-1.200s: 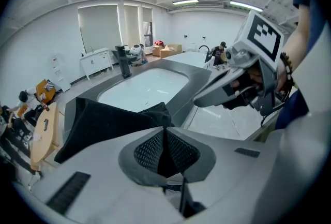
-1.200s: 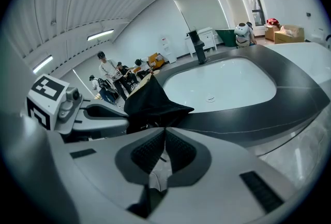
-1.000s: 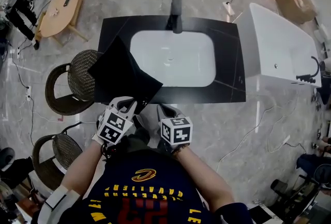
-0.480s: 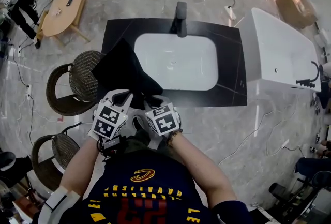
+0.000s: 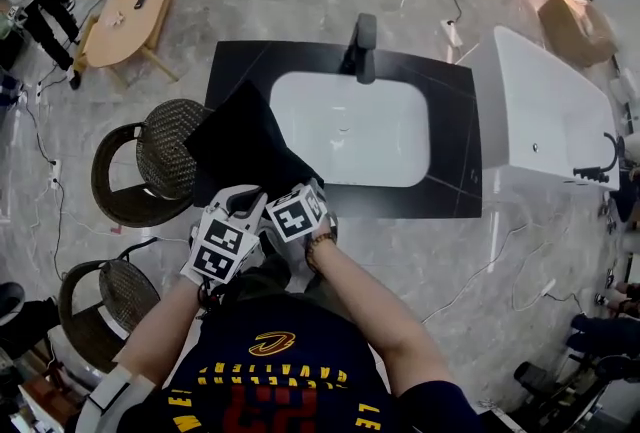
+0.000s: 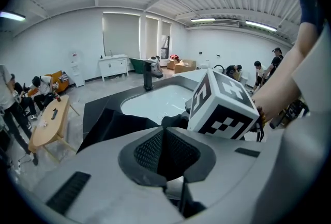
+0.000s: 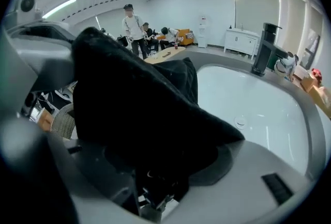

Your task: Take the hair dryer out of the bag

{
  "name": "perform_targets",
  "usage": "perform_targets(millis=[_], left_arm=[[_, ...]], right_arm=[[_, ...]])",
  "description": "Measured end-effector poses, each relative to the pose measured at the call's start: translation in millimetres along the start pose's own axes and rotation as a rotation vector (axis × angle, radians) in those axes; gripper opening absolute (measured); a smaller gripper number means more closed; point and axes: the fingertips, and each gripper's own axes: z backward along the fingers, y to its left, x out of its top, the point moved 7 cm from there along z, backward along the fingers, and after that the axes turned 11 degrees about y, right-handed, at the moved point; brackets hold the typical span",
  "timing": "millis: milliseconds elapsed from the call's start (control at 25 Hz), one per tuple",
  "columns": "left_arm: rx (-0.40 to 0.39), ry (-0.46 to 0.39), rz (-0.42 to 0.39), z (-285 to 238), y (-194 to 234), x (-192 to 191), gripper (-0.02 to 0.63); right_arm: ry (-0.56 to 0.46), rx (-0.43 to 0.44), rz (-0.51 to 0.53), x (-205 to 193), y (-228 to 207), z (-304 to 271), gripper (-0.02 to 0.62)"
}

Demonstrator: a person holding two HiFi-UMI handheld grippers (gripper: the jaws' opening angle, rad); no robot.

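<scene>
Bag-opening moment at the vanity: the black bag (image 5: 245, 136) sits on the front left corner of the dark counter (image 5: 450, 121), just beside the white sink basin (image 5: 350, 131), with one corner hanging out over the wicker chair (image 5: 150, 156) next to it. Left gripper (image 6: 166, 153) has its jaws pretty much fully together, pinching a fold of the bag's black fabric right at the near edge. Right gripper (image 7: 155, 166) is tucked in close beside it, marker cubes almost touching in the head view, and its jaws have just been opening up wide. Dark bag cloth fills the space between them, draped over the lower jaw, but the pads aren't clamped on it. Both grippers point down at the bag's near edge. Hair dryer itself isn't showing in any view, so can't say where it is in there. Black faucet (image 5: 366, 46) stands at the far side of the basin, white bathtub (image 5: 545, 111) off to the right
</scene>
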Motion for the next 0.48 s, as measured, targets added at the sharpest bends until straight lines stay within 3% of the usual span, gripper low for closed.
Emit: perform_targets(millis=[480], left_arm=[[-0.081,-0.047,0.157,1.0,19.2,-12.3,0.020]], right_arm=[[0.029,0.060,0.043,5.0,-1.0,-19.8,0.204]])
